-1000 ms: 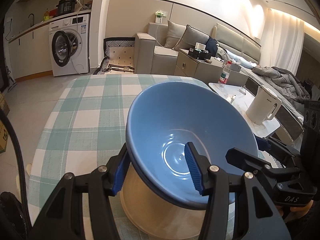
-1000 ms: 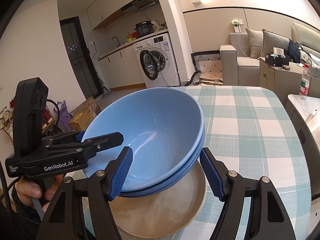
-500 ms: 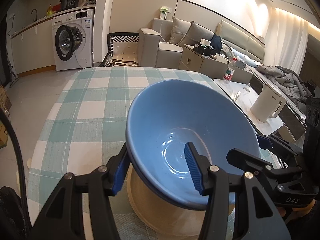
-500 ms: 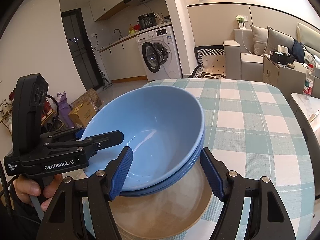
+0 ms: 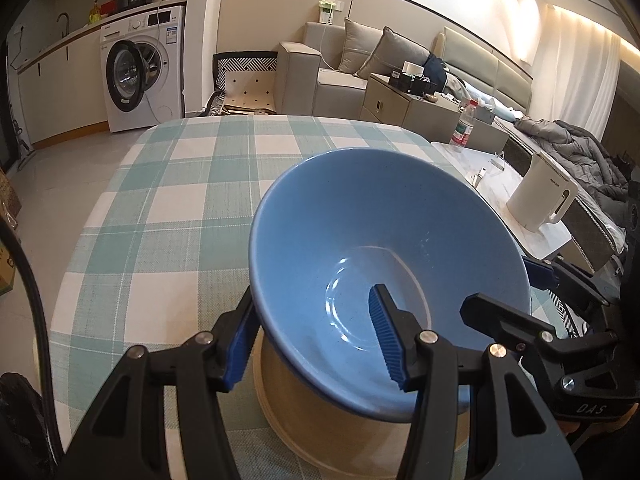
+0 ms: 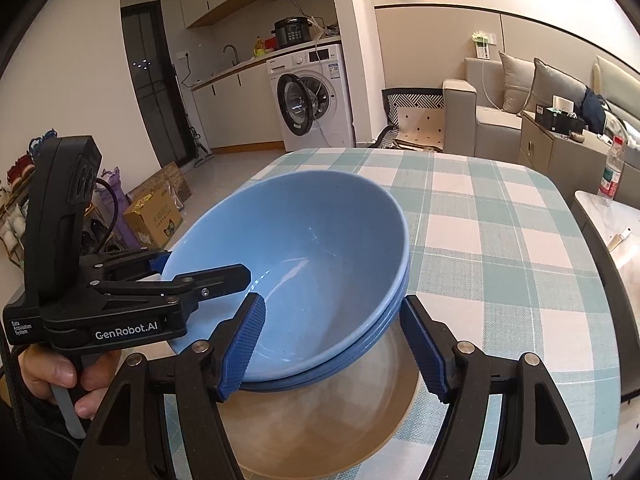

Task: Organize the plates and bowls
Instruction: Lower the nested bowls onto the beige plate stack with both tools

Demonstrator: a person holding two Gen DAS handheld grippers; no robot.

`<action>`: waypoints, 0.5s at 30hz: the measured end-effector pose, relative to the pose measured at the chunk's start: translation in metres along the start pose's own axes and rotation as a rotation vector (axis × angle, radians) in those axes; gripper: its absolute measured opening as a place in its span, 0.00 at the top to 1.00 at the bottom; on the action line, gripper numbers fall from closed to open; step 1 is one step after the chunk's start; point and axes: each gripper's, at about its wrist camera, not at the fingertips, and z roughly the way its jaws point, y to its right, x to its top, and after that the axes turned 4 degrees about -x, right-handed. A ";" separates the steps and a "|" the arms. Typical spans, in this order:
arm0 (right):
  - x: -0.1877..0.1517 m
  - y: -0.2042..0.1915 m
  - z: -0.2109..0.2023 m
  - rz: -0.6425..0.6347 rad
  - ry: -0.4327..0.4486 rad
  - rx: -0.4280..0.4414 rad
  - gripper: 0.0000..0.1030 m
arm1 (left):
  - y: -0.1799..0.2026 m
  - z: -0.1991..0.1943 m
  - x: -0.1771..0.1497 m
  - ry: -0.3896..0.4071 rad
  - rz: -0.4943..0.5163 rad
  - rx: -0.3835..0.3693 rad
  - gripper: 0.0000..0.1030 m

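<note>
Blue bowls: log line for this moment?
blue bowls nested, tilted | left gripper on rim | right gripper straddles rim | above beige plate

Two close fisheye views, each looking forward and downward along a handheld tool. Both share the stacked blue bowls [image 5: 384, 264] on the checked bench [image 5: 168, 200], the washing machine [image 6: 312, 96] and sofa [image 6: 500, 120] beyond; each view shows the opposite tool.

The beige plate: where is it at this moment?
The beige plate lies on the checked tablecloth at the near edge of both wrist views, directly under the tilted blue bowls.
</note>
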 end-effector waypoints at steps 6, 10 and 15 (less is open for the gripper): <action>-0.001 -0.002 -0.001 -0.009 0.005 -0.003 0.29 | 0.000 0.000 0.000 0.000 -0.006 -0.001 0.47; 0.001 -0.003 0.000 -0.014 0.010 -0.025 0.29 | 0.000 0.001 0.000 0.004 -0.007 -0.001 0.46; 0.001 -0.001 0.000 -0.011 0.016 -0.030 0.29 | 0.004 0.002 0.002 0.016 0.012 0.006 0.46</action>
